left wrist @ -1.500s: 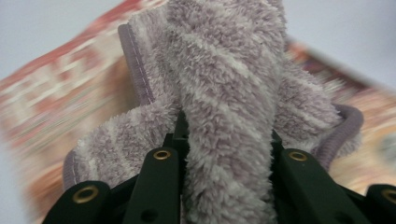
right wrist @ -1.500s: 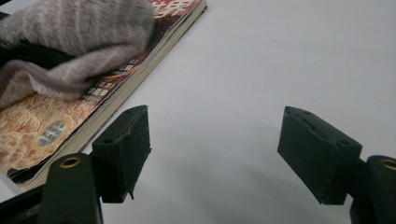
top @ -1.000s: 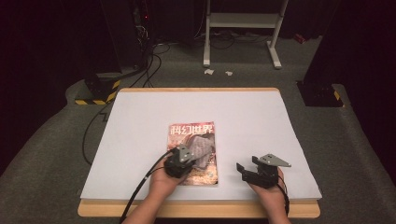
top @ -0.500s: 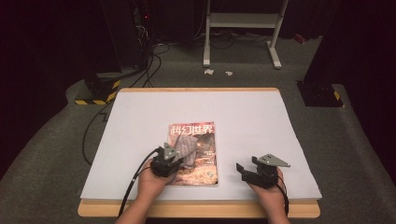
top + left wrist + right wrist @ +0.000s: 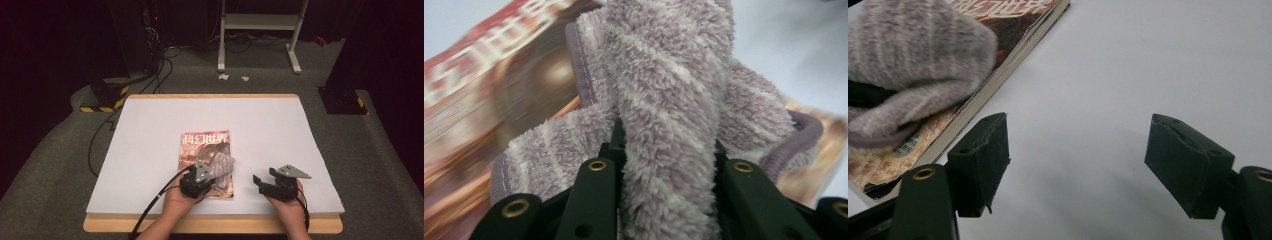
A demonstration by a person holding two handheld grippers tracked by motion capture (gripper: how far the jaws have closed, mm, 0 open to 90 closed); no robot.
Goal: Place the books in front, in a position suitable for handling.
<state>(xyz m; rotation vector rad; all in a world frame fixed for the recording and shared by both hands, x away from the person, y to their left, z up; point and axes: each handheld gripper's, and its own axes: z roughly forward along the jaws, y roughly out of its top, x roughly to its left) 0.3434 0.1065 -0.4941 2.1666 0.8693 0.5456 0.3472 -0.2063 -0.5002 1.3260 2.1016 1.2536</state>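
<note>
While the right gripper [image 5: 263, 181] rests at the near right of the desk [image 5: 280, 130], its fingers [image 5: 984, 150] spread wide over bare white surface with nothing between them, the left gripper [image 5: 206, 176] has slid rightward across the magazine [image 5: 200, 145] since a moment ago. Half a second back it sat at the magazine's near left corner; now it is over the near right part of the cover. Its fingers [image 5: 596, 190] are clamped on a bunched, fluffy grey-lilac cloth [image 5: 669, 100], which drapes forward onto the cover. That sideways travel with the cloth pressed down reads as a wiping stroke, so the near part of the cover seems partly done. Farther off, the title strip at the far edge looks not yet wiped.
</note>
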